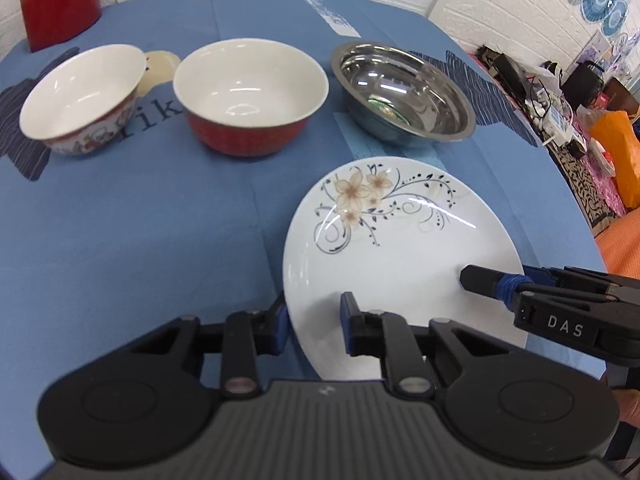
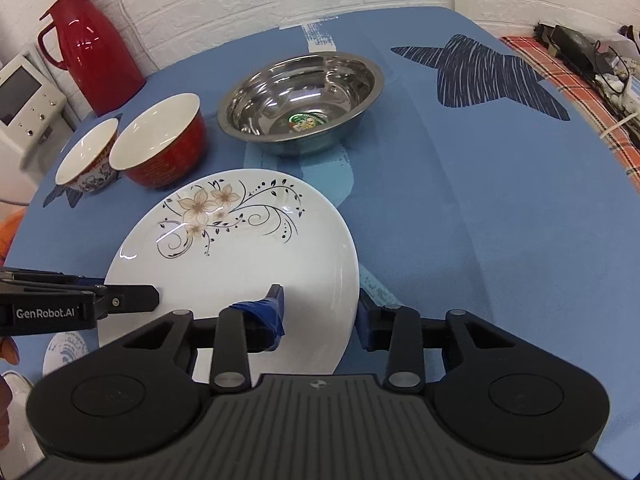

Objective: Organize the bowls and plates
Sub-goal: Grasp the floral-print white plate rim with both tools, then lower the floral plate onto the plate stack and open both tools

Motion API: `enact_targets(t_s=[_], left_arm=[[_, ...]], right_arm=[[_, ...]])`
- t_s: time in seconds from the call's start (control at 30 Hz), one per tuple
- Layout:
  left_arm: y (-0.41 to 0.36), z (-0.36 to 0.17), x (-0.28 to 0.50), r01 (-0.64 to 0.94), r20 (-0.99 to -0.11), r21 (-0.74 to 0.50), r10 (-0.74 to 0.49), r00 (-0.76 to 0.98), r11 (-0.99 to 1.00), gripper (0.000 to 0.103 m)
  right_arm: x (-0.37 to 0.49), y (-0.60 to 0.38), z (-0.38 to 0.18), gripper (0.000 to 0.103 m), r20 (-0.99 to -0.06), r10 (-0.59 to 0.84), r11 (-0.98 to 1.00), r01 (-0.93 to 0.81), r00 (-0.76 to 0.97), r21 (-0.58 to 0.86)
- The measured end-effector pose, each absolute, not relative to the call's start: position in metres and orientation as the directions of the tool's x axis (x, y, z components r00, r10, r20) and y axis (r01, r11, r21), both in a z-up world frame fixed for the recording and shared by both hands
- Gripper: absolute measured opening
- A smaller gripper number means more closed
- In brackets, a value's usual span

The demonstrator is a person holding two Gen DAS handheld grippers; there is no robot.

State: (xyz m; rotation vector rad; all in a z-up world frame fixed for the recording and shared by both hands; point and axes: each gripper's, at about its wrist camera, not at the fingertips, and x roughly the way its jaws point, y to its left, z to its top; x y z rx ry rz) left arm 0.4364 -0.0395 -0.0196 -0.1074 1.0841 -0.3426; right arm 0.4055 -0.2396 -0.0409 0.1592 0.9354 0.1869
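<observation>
A white plate (image 1: 400, 248) (image 2: 240, 256) with a brown flower print lies near the front of the blue tablecloth. My left gripper (image 1: 314, 312) is open across the plate's left rim, one finger over the plate and one outside it. My right gripper (image 2: 320, 312) is open across the right rim in the same way. Each gripper shows from the side in the other's view: the right gripper (image 1: 466, 278) and the left gripper (image 2: 154, 298). Behind the plate stand a steel bowl (image 1: 404, 92) (image 2: 300, 96), a red bowl (image 1: 250, 92) (image 2: 160, 144) and a floral bowl (image 1: 80, 96) (image 2: 88, 156).
A red thermos jug (image 1: 56, 0) (image 2: 92, 48) stands at the table's back left near the white brick wall. A white device (image 2: 24, 100) sits off the table's left side. Cluttered goods and cables (image 1: 560, 100) lie beyond the right edge. Bare blue cloth (image 2: 480, 200) stretches to the right.
</observation>
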Motion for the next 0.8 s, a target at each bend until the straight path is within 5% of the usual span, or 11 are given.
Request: enact_targets(t_s=[0.43, 0.8], left_arm=[[0.047, 0.052, 0.304, 0.127, -0.768, -0.163, -0.206, 0.606, 0.978, 0.015], [0.121, 0.025, 0.197, 0.018, -0.77, -0.117, -0.102, 0.63, 0.993, 0.015]], right_arm=[[0.31, -0.161, 0.006, 0.026, -0.675, 0.379, 0.924, -0.292, 0.633, 0.246], [0.247, -0.087, -0.015, 0.029, -0.679, 0.473, 0.868, -0.43, 0.561, 0.249]])
